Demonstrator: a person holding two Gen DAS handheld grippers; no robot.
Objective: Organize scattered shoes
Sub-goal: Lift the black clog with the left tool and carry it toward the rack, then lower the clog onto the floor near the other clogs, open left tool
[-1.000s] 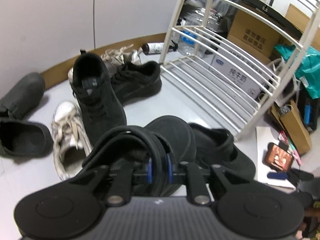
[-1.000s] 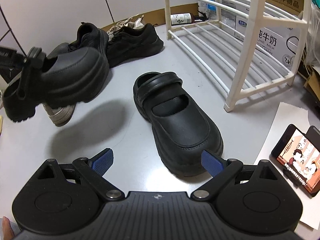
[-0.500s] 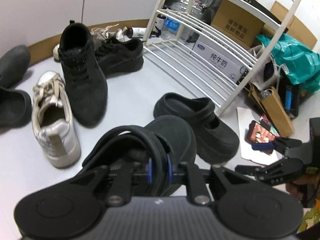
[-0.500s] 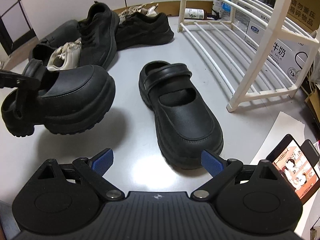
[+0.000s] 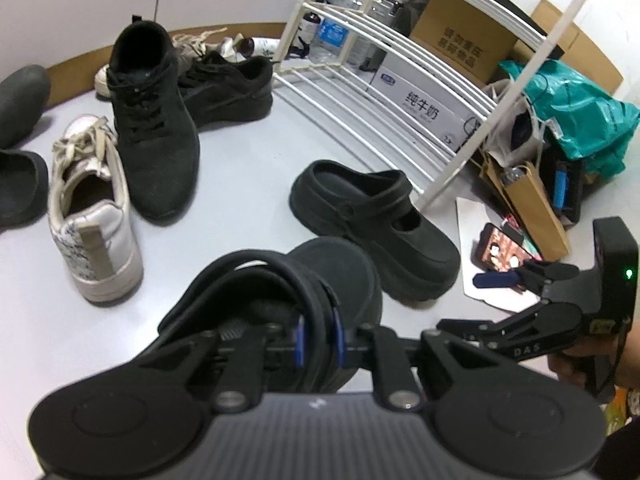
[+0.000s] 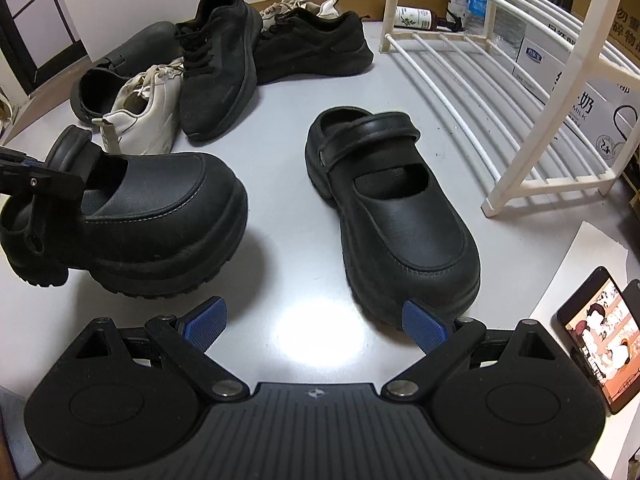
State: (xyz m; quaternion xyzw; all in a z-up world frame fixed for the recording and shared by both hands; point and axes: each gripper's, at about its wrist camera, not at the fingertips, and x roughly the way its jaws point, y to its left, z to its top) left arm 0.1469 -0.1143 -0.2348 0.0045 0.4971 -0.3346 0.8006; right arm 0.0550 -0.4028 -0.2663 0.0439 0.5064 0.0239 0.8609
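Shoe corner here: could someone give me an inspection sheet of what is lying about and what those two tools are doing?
Surface: pale grey floor, glare patch near the camera.
Job's things: held black strap shoe; its mate on the floor beside it; two black sneakers; white sneaker; white shoe rack, bottom shelf bare.
Clutter: phone with lit screen on paper; bottles; cardboard boxes; teal bag.
Grippers: left hand-held gripper shut on the strap shoe's strap; right hand-held gripper open, nothing between its fingers.
Cables: nothing seen.
Surroundings: white wall with brown skirting.
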